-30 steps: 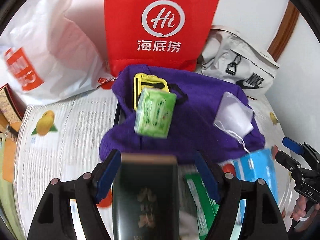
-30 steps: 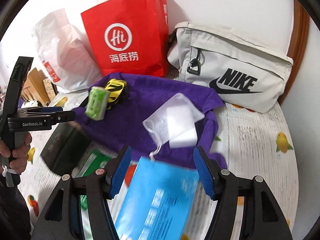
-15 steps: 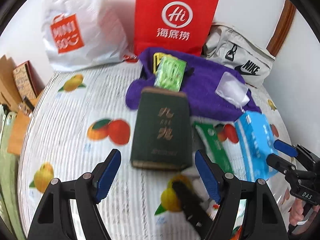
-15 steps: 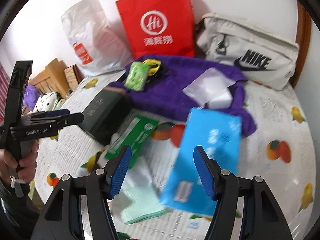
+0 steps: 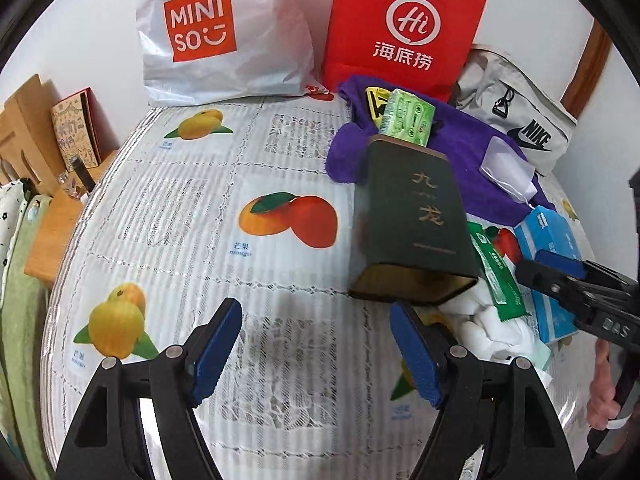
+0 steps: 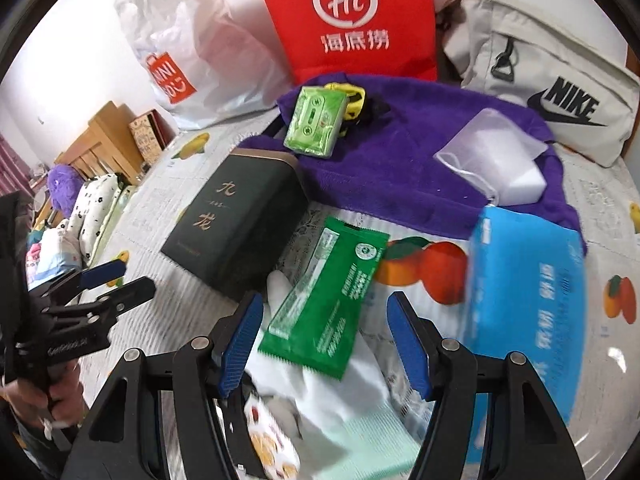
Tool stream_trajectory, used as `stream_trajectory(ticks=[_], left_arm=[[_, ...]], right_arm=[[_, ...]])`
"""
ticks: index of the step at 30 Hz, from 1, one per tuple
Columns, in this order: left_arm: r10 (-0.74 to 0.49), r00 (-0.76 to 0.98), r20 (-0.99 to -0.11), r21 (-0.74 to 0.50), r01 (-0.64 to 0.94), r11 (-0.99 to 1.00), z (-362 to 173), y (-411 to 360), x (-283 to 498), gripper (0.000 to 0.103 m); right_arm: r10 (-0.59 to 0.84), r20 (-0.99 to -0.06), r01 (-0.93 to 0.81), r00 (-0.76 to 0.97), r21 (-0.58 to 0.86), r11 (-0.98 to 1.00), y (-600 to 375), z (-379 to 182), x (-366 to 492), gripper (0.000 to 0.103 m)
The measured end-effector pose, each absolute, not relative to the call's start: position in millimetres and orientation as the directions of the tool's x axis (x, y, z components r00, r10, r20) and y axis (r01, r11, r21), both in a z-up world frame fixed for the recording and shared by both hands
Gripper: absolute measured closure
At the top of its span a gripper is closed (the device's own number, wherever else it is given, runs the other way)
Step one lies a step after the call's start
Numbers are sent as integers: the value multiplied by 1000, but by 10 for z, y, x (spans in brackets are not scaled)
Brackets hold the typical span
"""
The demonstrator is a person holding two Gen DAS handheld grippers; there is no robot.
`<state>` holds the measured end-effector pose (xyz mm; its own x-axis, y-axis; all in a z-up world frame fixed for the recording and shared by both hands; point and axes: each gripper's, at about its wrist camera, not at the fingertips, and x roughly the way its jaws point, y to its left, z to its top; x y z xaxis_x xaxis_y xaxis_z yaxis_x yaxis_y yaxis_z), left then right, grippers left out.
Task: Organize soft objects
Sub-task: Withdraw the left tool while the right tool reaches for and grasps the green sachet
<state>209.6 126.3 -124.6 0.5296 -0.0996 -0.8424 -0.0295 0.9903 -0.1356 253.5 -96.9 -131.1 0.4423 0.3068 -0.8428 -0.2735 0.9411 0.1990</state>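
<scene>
Both views now show more fruit-print tablecloth (image 5: 200,184) than before.

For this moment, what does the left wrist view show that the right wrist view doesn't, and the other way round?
Only the left wrist view shows the full MINISO logo on the white plastic bag and the bare tablecloth between the open left gripper.

Only the right wrist view shows the purple plush and the white cloth under the open right gripper.

Both show the dark box, green packet, blue pack, purple towel and red bag.
</scene>
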Motion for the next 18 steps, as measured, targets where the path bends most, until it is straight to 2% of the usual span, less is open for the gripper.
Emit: stream_trajectory(ticks=[11,13,17,18], left_arm=[[-147,509,-848,-181,-17,983,-1399,1386,2250,28],[-148,508,-849,-183,-18,983,-1413,1389,2257,28],[-149,503,-851,-183,-20,983,-1419,1391,2256,28],[-148,503,-851,-182,-20,983,-1414,1393,2251,28]], right_arm=[[265,-898,-179,352,213,960,-844,-1649,2889,40],[272,-903,-168,333,227,959,-851,-1712,2914,46],[285,-894,-187,347,232,955,-854,-1704,2907,69],[291,-890,-191,350,236,953,-860,-1687,2896,69]])
